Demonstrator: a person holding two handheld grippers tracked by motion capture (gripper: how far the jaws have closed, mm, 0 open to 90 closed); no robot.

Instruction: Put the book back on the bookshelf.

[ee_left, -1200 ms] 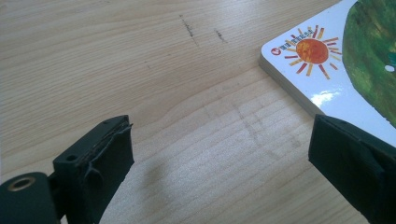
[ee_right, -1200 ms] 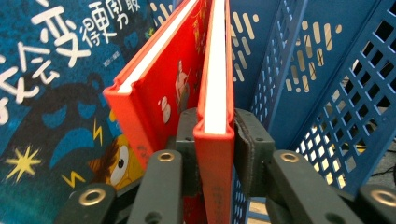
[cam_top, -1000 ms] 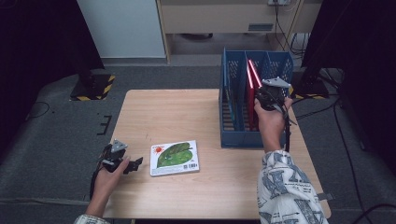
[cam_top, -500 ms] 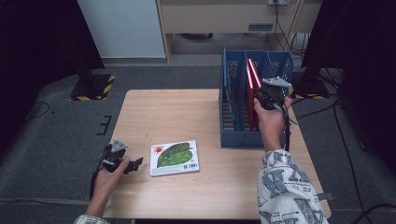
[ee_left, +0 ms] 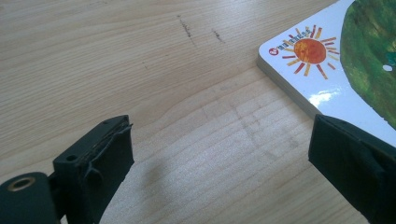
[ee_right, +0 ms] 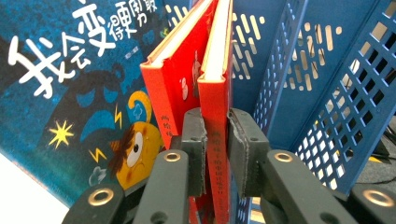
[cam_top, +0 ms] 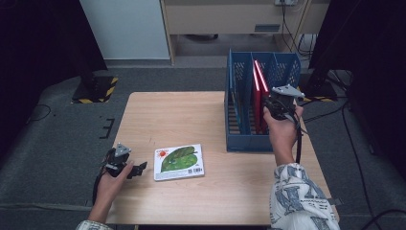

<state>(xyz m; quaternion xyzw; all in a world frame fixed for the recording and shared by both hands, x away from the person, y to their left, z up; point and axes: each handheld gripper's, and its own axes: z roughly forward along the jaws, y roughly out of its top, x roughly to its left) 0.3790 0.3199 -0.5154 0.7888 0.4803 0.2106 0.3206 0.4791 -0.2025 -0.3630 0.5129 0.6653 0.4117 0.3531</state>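
Pale wooden tabletop (cam_top: 191,115): right gripper (ee_right: 216,140) jaws are clamped on a red book's (ee_right: 215,93) spine, stood upright in the blue file rack (cam_top: 239,108). Left gripper (ee_left: 219,172) jaws are spread, empty, just beside the leaf-cover book (cam_top: 179,161) lying flat.

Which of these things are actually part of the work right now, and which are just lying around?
In use:
- right gripper, shut on a red book
- second red book beside it
- blue file rack holding them
- left gripper, open, near the leaf-cover book

Just there:
- blue-cover book in the rack
- table
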